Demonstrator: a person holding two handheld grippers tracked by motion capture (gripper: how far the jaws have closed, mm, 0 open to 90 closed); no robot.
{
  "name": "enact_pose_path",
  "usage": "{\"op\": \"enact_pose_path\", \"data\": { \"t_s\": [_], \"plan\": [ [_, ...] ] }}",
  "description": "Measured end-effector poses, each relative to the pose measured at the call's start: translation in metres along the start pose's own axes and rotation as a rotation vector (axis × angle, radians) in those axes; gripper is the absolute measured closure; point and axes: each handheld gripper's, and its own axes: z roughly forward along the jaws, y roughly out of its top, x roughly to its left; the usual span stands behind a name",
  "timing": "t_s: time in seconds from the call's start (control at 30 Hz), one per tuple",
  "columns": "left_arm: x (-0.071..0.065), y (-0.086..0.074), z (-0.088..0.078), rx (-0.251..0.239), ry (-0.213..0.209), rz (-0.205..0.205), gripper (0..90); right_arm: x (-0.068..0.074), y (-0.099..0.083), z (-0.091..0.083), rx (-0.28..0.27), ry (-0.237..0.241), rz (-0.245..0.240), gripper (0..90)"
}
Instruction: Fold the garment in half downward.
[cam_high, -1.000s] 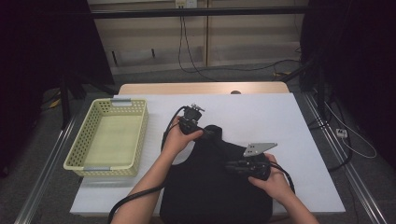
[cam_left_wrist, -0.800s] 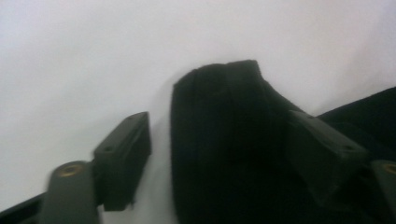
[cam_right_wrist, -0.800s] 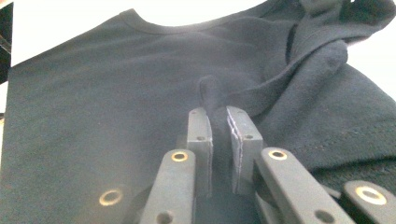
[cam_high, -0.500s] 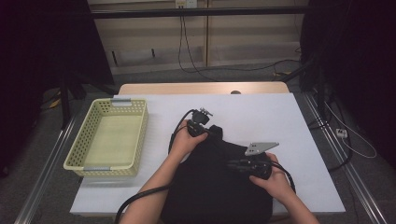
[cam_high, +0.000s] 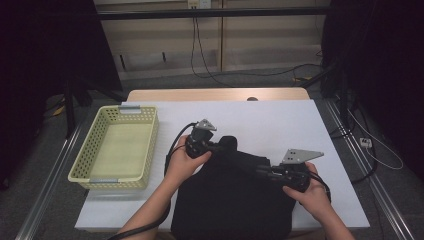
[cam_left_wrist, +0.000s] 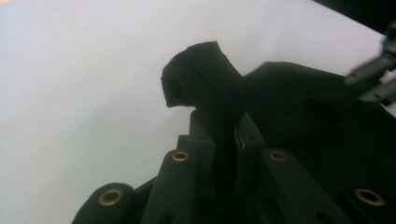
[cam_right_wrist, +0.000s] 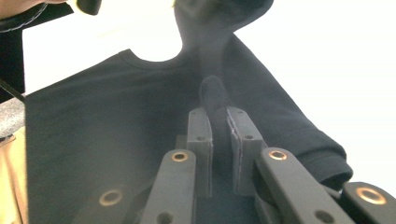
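Two grippers work a black cloth T-shirt (cam_high: 230, 200) that lies on the white table (cam_high: 260, 120), toward the near edge. Leftmost sits a pale yellow perforated plastic basket (cam_high: 115, 150), well apart from the garment. Next comes the left gripper (cam_high: 220, 147); its jaws have just been closing, and they now pinch a fold of the shirt's upper edge, which stands up between them as a dark hooded peak in the left gripper view. The fabric is matte, soft and wrinkled, stretched in a taut ridge across to the right gripper (cam_high: 264, 171). That one's jaws are clamped on another pinch of cloth, near the round neckline (cam_right_wrist: 154, 56), with a short sleeve (cam_right_wrist: 322, 154) spreading off to the side.
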Motion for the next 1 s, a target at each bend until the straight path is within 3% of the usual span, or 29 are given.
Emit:
{"op": "enact_pose_path", "data": {
  "t_s": [0.23, 0.5, 0.57, 0.63, 0.7, 0.73, 0.77, 0.9, 1.0],
  "plan": [
    [-0.04, -0.019, -0.031, -0.025, -0.041, 0.053, 79.9, 0.023, 0.0, -0.012, 0.001, 0.045, -0.052, 81.8],
    [-0.08, -0.062, -0.066, -0.018, -0.069, 0.098, 75.6, 0.048, -0.008, -0.037, -0.003, 0.147, -0.076, 81.6],
    [-0.088, -0.073, -0.072, 0.006, -0.091, 0.104, 70.9, 0.055, -0.011, -0.042, 0.005, 0.188, -0.095, 79.2],
    [-0.094, -0.082, -0.077, 0.009, -0.105, 0.114, 66.9, 0.061, -0.014, -0.047, 0.001, 0.222, -0.094, 70.1],
    [-0.093, -0.084, -0.083, -0.009, -0.093, 0.122, 49.6, 0.064, -0.013, -0.051, -0.017, 0.225, -0.101, 56.0],
    [-0.089, -0.083, -0.085, -0.017, -0.072, 0.11, 38.9, 0.064, -0.012, -0.052, -0.028, 0.21, -0.108, 54.4],
    [-0.084, -0.082, -0.086, -0.019, -0.071, 0.091, 34.0, 0.062, -0.01, -0.052, -0.032, 0.2, -0.106, 53.0],
    [-0.06, -0.076, -0.078, -0.003, -0.012, 0.068, 21.4, 0.044, -0.006, -0.046, -0.039, 0.127, -0.089, 45.9],
    [-0.04, -0.076, -0.064, 0.027, 0.012, 0.049, 18.9, 0.026, -0.008, -0.036, -0.002, 0.064, -0.052, 45.0]
  ]
}}
